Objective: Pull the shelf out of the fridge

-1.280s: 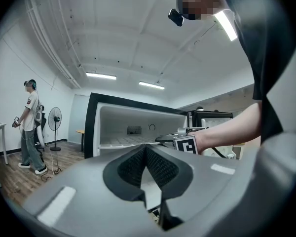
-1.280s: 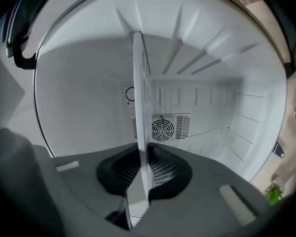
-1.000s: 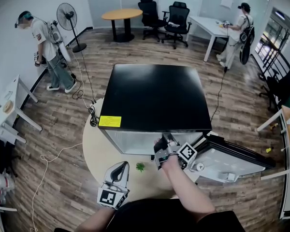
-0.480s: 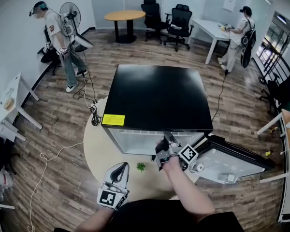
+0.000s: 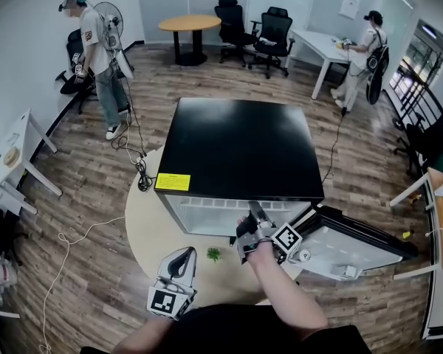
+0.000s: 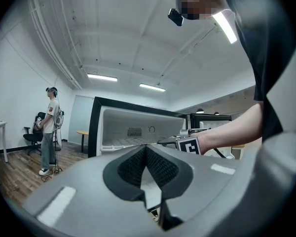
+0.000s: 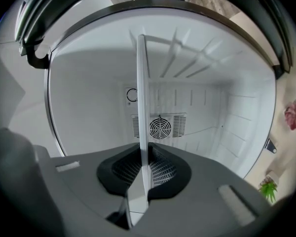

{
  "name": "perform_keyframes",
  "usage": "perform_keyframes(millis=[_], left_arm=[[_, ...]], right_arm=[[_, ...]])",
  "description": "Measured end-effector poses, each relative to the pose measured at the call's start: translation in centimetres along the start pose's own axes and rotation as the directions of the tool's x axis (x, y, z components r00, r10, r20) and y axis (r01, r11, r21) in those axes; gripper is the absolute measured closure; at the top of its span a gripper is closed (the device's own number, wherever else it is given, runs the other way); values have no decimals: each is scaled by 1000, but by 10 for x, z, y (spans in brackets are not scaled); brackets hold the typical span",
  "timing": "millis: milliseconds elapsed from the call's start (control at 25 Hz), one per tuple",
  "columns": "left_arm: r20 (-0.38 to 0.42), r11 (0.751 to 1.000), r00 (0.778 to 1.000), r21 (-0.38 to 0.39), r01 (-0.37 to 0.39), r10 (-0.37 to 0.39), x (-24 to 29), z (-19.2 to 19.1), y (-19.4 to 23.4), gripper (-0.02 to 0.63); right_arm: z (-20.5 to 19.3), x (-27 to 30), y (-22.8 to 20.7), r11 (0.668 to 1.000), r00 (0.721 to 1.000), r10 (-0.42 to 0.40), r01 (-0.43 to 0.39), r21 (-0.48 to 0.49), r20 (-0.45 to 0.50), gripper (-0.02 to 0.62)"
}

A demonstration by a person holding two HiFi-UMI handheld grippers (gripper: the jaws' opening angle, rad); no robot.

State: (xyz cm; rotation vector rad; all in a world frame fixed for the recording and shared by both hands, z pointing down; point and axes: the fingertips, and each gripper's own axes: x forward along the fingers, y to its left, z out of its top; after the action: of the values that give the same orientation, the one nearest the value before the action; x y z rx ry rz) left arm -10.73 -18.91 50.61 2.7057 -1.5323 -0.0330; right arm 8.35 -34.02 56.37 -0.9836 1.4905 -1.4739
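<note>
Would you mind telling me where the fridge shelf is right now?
In the right gripper view the shelf runs edge-on up the middle, clamped in the right claw, inside the fridge in front of the round vent on the back wall.

White shelf [image 7: 142,107] inside open fridge [image 5: 240,150]

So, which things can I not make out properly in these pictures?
- Shelf: the right gripper view shows it only edge-on, clamped in the right gripper. In the head view I cannot pick it out below the fridge top, so how far out it is cannot be told.
- Yellow label: print too small, head view.
- Small green thing: too small to name, head view.
</note>
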Motion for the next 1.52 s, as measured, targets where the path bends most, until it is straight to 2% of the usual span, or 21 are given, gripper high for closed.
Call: perform_keyframes(millis=[200, 480, 1080, 1240, 1520], left_arm=[[7, 1000, 1000, -6, -2, 2, 1, 1, 0, 606], [-37, 999, 999, -39, -6, 5, 5, 0, 2, 606], [-3, 1000, 1000, -15, 3, -3, 6, -3, 3, 607], [-30, 999, 1000, -37, 9, -10, 6, -1, -3, 607], [-27, 999, 1000, -42, 10, -11, 9, 0, 0, 606]], right_arm=[[-1, -3, -1, 1000, 1000, -13, 13, -11, -4, 560], [-3, -7, -1, 1000, 1000, -20, 20, -14, -9, 560], [-11, -24, 0, 999, 999, -38, 38, -11, -10, 561], [-14, -31, 0, 999, 999, -38, 38, -16, -15, 561], [-19, -41, 1, 998, 998, -52, 51, -23, -24, 561]])
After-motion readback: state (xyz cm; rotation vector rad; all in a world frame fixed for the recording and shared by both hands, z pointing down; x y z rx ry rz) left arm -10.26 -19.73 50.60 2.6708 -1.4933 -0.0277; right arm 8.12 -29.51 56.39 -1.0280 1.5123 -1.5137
